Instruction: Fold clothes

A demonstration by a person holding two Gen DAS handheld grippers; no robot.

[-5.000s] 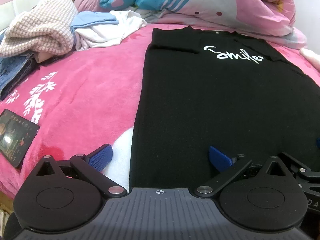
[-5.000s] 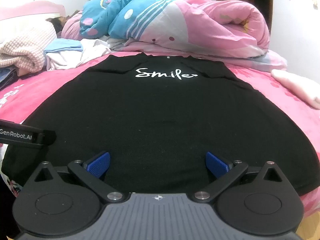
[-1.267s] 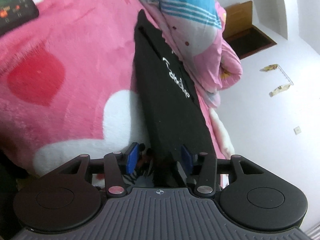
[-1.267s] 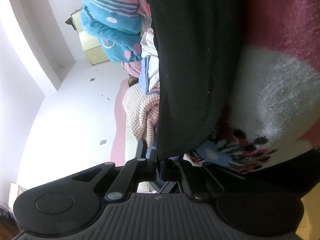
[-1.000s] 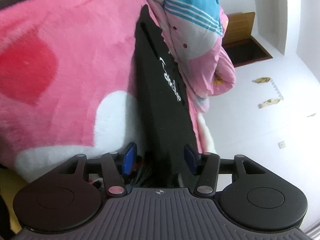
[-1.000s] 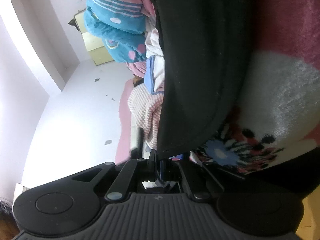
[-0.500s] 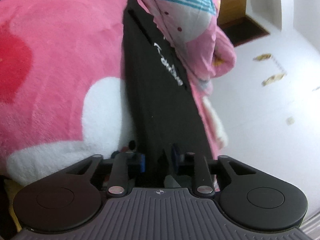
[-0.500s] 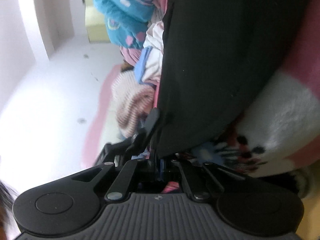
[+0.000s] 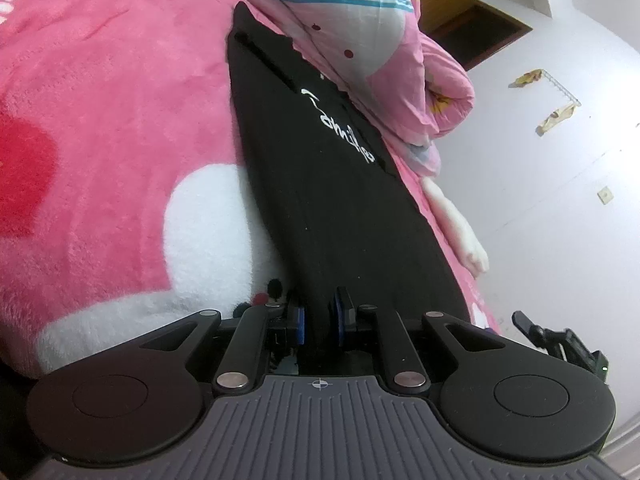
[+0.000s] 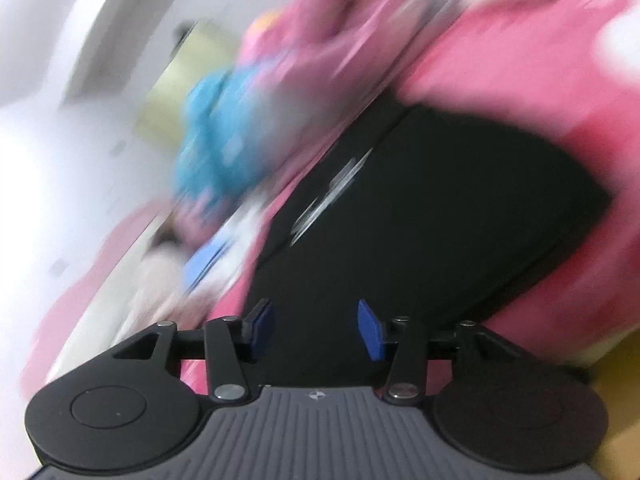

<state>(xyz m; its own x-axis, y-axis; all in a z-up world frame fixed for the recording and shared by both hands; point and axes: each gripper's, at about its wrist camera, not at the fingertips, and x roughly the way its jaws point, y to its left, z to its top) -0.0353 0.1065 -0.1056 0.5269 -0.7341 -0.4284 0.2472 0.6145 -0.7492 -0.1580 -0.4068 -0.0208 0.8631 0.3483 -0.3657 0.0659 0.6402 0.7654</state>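
The left tongs (image 9: 318, 316) are pinching the near hem of the black T-shirt (image 9: 328, 184), blue pads pressed against the cloth from both sides. The shirt lies lengthwise on the pink blanket (image 9: 100, 120) of the bed, its left edge straight along the blanket's white patch, its white lettering toward the far end (partly creased out of sight). Beyond the collar, touching it, sits the bunched quilt (image 9: 360, 20); left of the shirt the blanket is open, while on the right only a narrow strip of bed shows before the wall.

The right tongs (image 10: 316, 330) are spread, 2 blue pads apart, nothing between them; that view is badly blurred. They hover near the T-shirt's near edge, over pink blanket.
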